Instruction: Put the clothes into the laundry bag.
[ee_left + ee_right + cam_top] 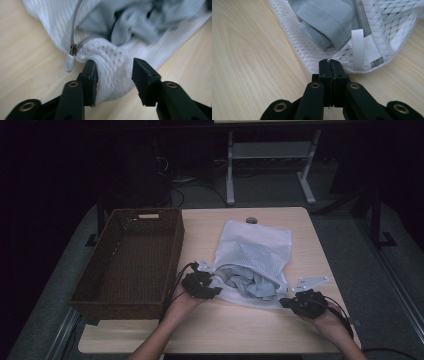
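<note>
White mesh laundry bag (252, 252) lies on the bench (210, 330), centre-right, mouth facing me at the near edge, unzipped. Grey garment (252, 285) bunched in the mouth, partly spilling toward me. Brown wicker basket (131, 260) sits left of the bag, just beside it.

My left tool (212, 285) is at the bag's near-left corner. Left gripper view: jaws partway apart, a fold of the mesh hem (113, 67) bulging up between them. Left pad (90, 75) touches the fabric, right pad stands clear of it, so no clamp. Zipper slider with its white pull tab (69, 62) sits just left of the left pad, resting on the bench; grey zipper tape runs up and away from it.

My right tool (286, 302) is at the bag's near-right corner. Right gripper view: jaws pressed together, tips (329, 65) right at the edge of the mesh. Looks like a thin bit of the hem is pinched, but I can't tell for sure from this angle. White webbing loop (358, 48) is just right of the tips, next to the zipper's end. The grey garment's stitched hem (327, 22) lies beyond the tips inside the bag.

Both forearms come in from the near edge, hands low over the bench, tools pointing away from me and slightly inward toward the bag mouth. Left wrist close to the basket's near-right corner.
</note>
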The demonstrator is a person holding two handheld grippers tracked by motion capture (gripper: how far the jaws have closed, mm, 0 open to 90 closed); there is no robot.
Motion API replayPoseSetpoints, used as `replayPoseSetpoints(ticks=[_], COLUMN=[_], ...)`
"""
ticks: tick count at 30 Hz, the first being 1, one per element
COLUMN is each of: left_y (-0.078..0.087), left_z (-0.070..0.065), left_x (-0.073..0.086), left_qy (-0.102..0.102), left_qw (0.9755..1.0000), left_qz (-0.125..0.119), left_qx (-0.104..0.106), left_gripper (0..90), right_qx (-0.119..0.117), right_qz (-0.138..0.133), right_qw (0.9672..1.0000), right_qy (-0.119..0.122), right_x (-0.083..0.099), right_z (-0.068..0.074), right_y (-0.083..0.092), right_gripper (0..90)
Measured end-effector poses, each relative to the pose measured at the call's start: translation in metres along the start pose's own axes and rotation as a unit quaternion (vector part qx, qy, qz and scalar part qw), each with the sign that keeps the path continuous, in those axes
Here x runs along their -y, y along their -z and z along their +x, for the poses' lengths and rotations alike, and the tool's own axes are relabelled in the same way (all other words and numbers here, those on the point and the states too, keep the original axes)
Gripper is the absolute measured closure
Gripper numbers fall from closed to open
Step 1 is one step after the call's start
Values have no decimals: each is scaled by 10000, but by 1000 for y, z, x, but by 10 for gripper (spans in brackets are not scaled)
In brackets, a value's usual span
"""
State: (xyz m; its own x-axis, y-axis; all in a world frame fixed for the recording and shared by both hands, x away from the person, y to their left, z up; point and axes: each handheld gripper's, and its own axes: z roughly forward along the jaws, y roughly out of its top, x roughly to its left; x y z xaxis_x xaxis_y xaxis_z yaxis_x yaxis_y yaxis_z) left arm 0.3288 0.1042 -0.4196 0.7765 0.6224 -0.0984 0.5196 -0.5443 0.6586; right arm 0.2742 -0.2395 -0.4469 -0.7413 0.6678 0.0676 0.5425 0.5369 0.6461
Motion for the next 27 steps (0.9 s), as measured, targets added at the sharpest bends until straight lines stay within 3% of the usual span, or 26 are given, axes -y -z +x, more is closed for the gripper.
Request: replayPoseSetpoints(ticks=[5,9,17,22,27], left_y=[16,17,-9,-25,-47], left_z=[-7,-13,-38,-52,-64], left_x=[-9,-11,-16,-24,-31], left_qy=[-5,-150,-608,-762,-884], left_qw=[9996,9993,9949,9916,9894], left_qz=[-275,-277,-71,-36,74], left_qx=[-35,185,798,1047,1148], left_gripper=[489,574,893,896,896], right_qx=[-102,-273,-360,-345,-345], right_qz=[-10,-1,31,3,-53], right_qw=[9999,9994,9986,9986,9987], right_qy=[46,188,381,390,382], right_x=[-2,-6,-14,-19,-23], right_z=[4,14,24,25,25], right_y=[0,-7,-18,-20,-21], right_gripper=[886,886,886,886,886])
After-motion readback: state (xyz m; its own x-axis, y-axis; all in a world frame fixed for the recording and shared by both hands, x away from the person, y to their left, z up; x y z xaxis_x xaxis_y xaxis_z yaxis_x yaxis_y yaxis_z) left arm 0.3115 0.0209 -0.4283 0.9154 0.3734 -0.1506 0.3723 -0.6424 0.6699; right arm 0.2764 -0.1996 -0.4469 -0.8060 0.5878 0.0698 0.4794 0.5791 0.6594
